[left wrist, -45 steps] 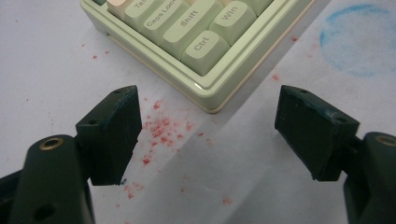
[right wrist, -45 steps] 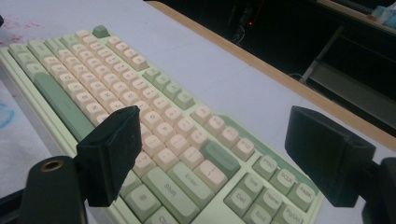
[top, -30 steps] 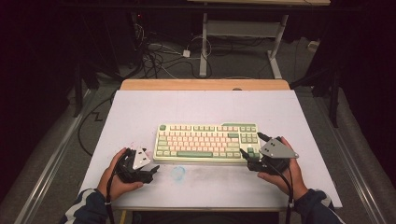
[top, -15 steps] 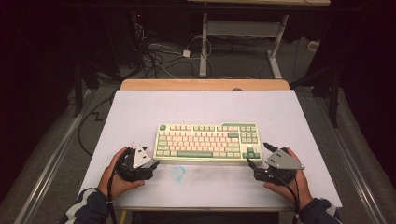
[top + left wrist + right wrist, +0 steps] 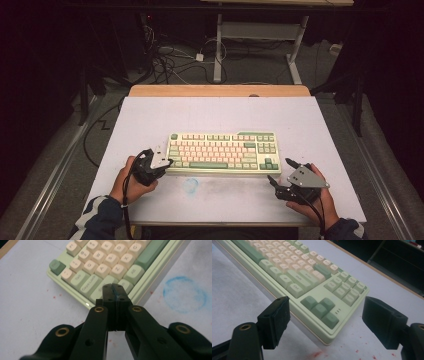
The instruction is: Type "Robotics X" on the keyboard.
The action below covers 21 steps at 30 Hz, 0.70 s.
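A pale green keyboard (image 5: 222, 152) with cream and green keys lies across the middle of the table. My left gripper (image 5: 166, 161) hovers at its front left corner. In the left gripper view the jaws (image 5: 114, 287) have just been closing and now stand together with nothing between them, just over the keyboard's (image 5: 105, 262) bottom-left keys. My right gripper (image 5: 279, 170) is just off the keyboard's front right corner, a little toward the person. In the right gripper view it (image 5: 325, 315) stands wide open, with the keyboard's arrow-key corner (image 5: 319, 307) beyond the gap, untouched.
A white sheet (image 5: 150, 120) covers the table, with a wooden strip (image 5: 220, 90) bare at the far edge. A faint blue ring stain (image 5: 190, 185) marks the sheet in front of the keyboard. Cables and desk legs (image 5: 218, 45) stand on the floor beyond.
The left gripper's jaws have closed and it has lifted slightly toward the keyboard's corner. The right gripper has drawn back from the keyboard's right end toward the person and sunk lower.
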Each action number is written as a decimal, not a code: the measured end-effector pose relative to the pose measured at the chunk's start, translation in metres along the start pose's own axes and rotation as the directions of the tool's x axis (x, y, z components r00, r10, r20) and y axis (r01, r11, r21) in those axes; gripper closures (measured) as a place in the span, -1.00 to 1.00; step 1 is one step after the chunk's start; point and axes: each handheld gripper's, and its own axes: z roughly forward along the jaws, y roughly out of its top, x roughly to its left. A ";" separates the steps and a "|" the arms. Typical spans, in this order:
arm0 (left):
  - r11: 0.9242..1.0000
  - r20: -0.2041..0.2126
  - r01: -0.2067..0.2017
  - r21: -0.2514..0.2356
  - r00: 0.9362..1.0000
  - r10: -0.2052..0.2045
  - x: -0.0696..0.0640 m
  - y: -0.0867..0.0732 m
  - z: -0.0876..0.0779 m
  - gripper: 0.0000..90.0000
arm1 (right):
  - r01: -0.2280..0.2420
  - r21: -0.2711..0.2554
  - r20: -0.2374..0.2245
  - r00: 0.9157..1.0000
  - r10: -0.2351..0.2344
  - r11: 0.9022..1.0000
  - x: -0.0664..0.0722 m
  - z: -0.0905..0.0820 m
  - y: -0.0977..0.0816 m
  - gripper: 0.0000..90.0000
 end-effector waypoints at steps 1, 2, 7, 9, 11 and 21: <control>1.000 0.018 0.011 0.006 1.000 -0.011 -0.002 0.004 0.002 0.93 | 0.005 -0.001 -0.002 1.000 -0.005 1.000 0.000 0.001 0.001 -0.49; 1.000 0.033 0.019 0.019 0.999 -0.020 -0.005 0.007 0.005 0.93 | 0.010 0.000 -0.009 1.000 -0.010 1.000 0.002 0.002 0.001 -0.49; 0.999 0.073 -0.012 0.038 0.997 0.009 -0.026 0.021 0.027 0.93 | 0.022 0.012 -0.018 1.000 -0.022 1.000 0.005 0.005 0.001 -0.48; 0.999 0.095 -0.028 0.040 0.995 0.024 -0.034 0.026 0.036 0.93 | 0.030 0.011 -0.015 0.999 -0.029 1.000 0.006 0.006 0.000 -0.48; 0.998 0.109 -0.040 0.042 0.993 0.035 -0.040 0.029 0.045 0.93 | 0.032 0.012 -0.011 0.999 -0.032 0.999 0.005 0.006 0.000 -0.48; 0.996 0.128 -0.062 0.071 0.990 0.052 -0.058 0.031 0.076 0.93 | 0.040 0.021 -0.024 0.999 -0.039 0.999 0.006 0.007 -0.001 -0.48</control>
